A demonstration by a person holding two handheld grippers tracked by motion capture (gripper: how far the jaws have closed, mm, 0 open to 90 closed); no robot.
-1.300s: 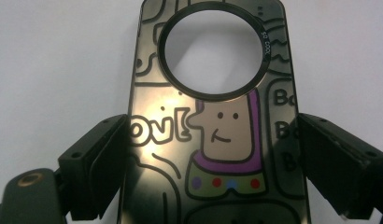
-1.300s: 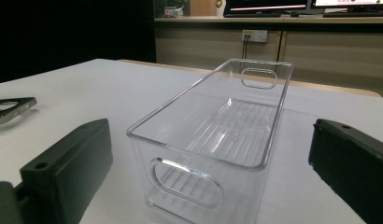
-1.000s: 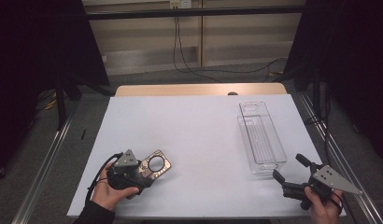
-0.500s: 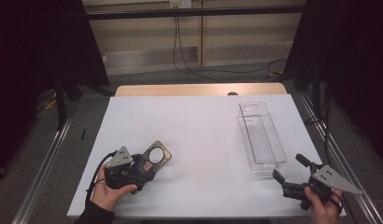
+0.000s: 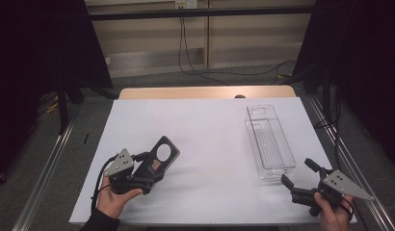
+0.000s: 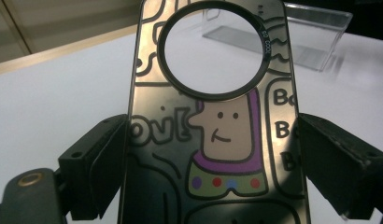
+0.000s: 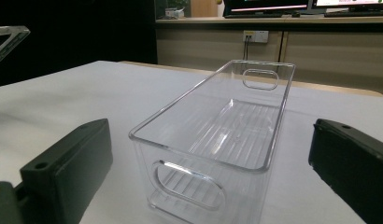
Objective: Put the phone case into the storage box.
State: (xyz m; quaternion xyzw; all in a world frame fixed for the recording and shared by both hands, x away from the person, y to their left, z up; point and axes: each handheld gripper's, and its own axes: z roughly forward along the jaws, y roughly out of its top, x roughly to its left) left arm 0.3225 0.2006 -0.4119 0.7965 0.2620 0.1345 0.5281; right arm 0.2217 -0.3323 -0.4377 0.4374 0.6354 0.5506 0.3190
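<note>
since the earlier frame the left gripper (image 5: 154, 166) has tipped the phone case (image 5: 161, 156) up off the white table (image 5: 210, 139), well left of the clear bin (image 5: 269, 141). its jaws clamp the dark, cartoon-printed case. the right gripper (image 5: 296, 175) sits with jaws apart near the bin.

The phone case (image 5: 159, 159) is sitting between the left gripper's (image 5: 150, 168) jaws, raised over the tabletop's (image 5: 205, 130) near left part. Well apart on the right, the bin (image 5: 269, 141) is lying lengthwise, and the right gripper (image 5: 296, 178) is resting just before its near end.
</note>
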